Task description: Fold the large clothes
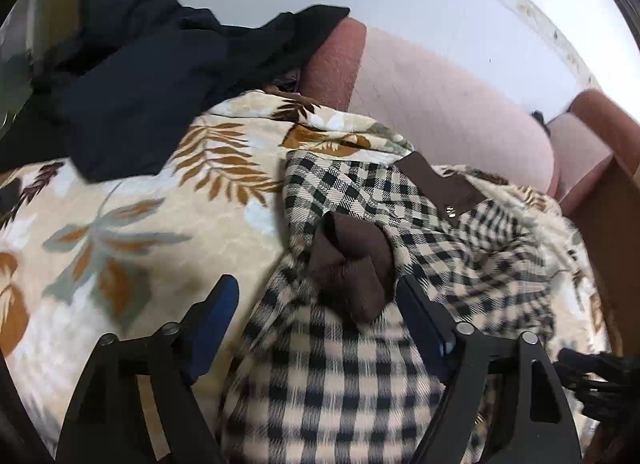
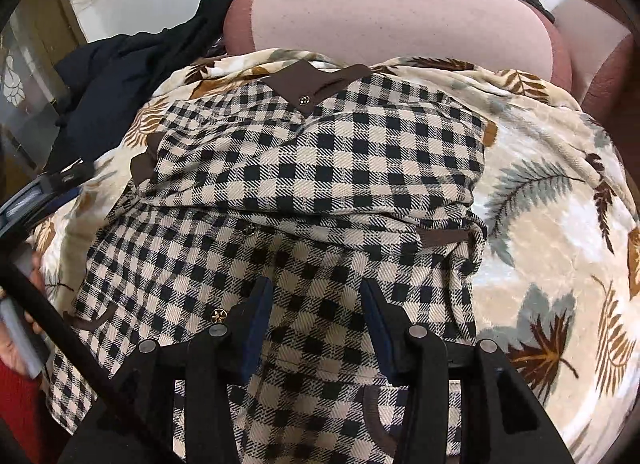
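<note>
A black-and-cream checked coat [image 2: 320,184] with brown trim lies spread on a leaf-patterned blanket [image 2: 540,224]. Its brown collar [image 2: 312,84] points toward the pink cushion. In the left wrist view the coat [image 1: 340,376] lies under my left gripper [image 1: 316,296], which is open with a brown ribbed cuff [image 1: 348,264] lying between its fingers. My right gripper [image 2: 316,296] is open just above the coat's lower front, with checked cloth between the fingers. The left gripper's body [image 2: 36,192] shows at the left edge of the right wrist view.
A dark navy garment [image 1: 140,84] lies heaped at the back left of the blanket [image 1: 120,224]. A pink cushion [image 2: 392,20] stands behind the coat against a white wall. A brown wooden piece [image 1: 608,192] stands at the right.
</note>
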The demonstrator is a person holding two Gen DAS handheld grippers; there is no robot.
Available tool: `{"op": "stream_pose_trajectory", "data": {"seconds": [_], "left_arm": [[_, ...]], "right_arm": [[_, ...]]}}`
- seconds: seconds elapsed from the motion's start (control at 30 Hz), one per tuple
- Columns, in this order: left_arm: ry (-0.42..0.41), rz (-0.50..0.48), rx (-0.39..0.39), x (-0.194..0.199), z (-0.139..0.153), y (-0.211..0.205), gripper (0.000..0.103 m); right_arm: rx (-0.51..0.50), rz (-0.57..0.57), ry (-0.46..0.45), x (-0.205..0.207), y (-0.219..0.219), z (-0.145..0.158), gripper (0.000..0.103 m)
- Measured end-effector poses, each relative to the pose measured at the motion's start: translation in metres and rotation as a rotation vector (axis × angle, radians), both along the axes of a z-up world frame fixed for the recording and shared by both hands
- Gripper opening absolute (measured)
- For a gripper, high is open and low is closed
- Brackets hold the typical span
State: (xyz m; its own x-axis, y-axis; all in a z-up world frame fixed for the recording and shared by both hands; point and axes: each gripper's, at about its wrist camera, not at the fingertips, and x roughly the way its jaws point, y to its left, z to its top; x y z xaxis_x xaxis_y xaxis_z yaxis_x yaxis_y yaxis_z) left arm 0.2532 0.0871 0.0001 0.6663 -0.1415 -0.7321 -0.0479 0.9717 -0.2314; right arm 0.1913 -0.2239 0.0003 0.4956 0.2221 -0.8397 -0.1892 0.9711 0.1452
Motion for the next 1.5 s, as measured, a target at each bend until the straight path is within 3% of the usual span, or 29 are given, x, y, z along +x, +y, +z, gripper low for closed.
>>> {"op": "stream_pose_trajectory", "data": {"seconds": [0.07,0.13,0.17,0.33,0.4,0.6,0.63,0.7,0.73,0.77,0.8,1.1,1.2,1.3,1.43,1.5], "left_arm": [[0.041,-0.003,-0.026,0.014,-0.014,0.001,0.057],[0.109,-0.019,-0.093,0.028,-0.032,0.007,0.016],[0.142,-0.035,-0.124,0.032,-0.041,0.009,0.008],[0.215,0.020,-0.259,0.022,-0.053,0.038,0.006],[0.235,0.049,-0.280,0.010,-0.051,0.048,0.000],[0.287,0.120,-0.345,-0.011,-0.052,0.071,0.000],[0.283,0.122,-0.347,-0.011,-0.050,0.072,0.000],[0.261,0.136,-0.332,-0.013,-0.041,0.076,0.000],[0.251,0.141,-0.325,-0.014,-0.038,0.077,0.000],[0.238,0.147,-0.311,-0.015,-0.034,0.079,0.000],[0.227,0.153,-0.291,-0.016,-0.030,0.081,0.000],[0.188,0.197,-0.232,-0.025,-0.016,0.099,0.001],[0.172,0.184,-0.184,-0.026,-0.013,0.094,0.010],[0.149,0.165,-0.148,-0.025,-0.009,0.087,0.026],[0.150,0.134,-0.121,-0.023,-0.010,0.074,0.027],[0.154,0.122,-0.098,-0.022,-0.011,0.067,0.028]], "right_arm": [[0.032,0.019,0.004,0.011,0.009,0.003,0.050],[0.044,0.045,-0.006,0.025,0.025,0.007,0.050],[0.046,0.065,-0.015,0.033,0.037,0.012,0.050],[0.033,0.180,-0.027,0.086,0.108,0.028,0.050],[0.028,0.225,-0.016,0.102,0.138,0.027,0.050],[-0.090,0.377,0.007,0.123,0.217,0.006,0.050],[-0.178,0.411,0.035,0.127,0.237,-0.013,0.051],[-0.225,0.405,0.035,0.128,0.241,-0.021,0.050],[-0.255,0.398,0.044,0.132,0.244,-0.029,0.027],[-0.260,0.383,0.060,0.136,0.245,-0.034,0.012],[-0.267,0.361,0.066,0.141,0.245,-0.035,0.005],[-0.132,0.254,0.030,0.174,0.269,-0.023,0.003],[-0.084,0.238,0.011,0.166,0.252,-0.009,0.006],[-0.113,0.178,-0.024,0.158,0.199,0.008,0.019],[-0.192,0.011,-0.018,0.154,0.109,0.009,0.020],[-0.185,-0.049,0.016,0.150,0.073,-0.001,0.020]]}}
